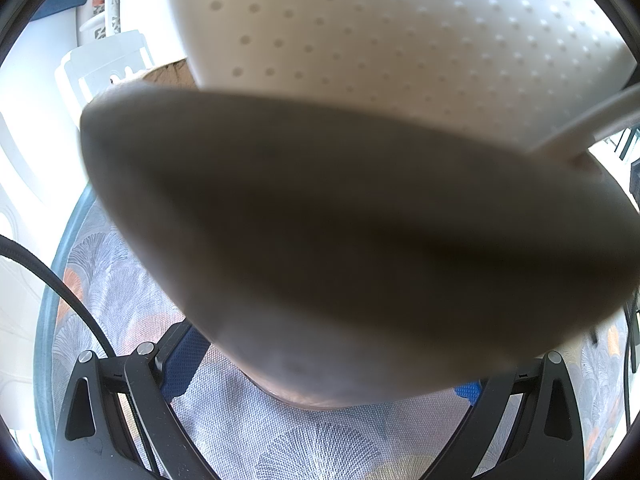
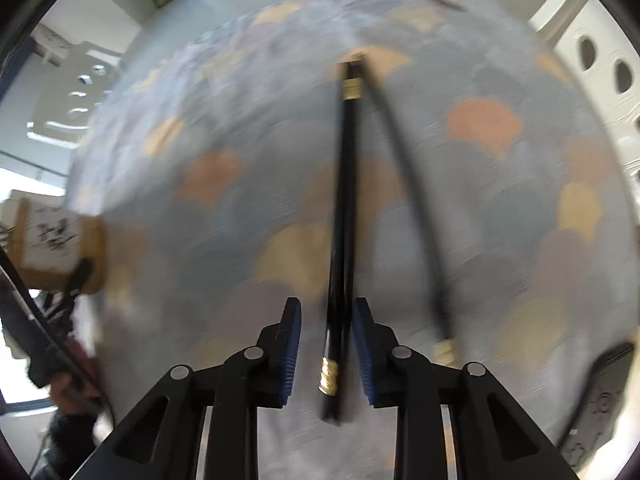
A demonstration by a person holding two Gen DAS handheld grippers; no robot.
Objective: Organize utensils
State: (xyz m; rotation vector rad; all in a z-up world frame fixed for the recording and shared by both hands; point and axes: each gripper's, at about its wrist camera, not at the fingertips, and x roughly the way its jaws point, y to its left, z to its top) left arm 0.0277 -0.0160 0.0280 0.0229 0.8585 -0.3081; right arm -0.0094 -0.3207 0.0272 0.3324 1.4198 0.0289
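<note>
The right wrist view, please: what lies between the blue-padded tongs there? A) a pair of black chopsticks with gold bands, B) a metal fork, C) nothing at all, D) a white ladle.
A: a pair of black chopsticks with gold bands runs lengthwise between the right tongs, over the patterned tablecloth; whether the pads actually press on them cannot be told.

I count two black chopsticks (image 2: pixel 343 216) between my right tool's pads at centre frame, and a third (image 2: pixel 404 184) lying apart to their right. My left tool's view shows one big spoon (image 1: pixel 320 240) and one perforated white basket (image 1: pixel 400 40).
</note>
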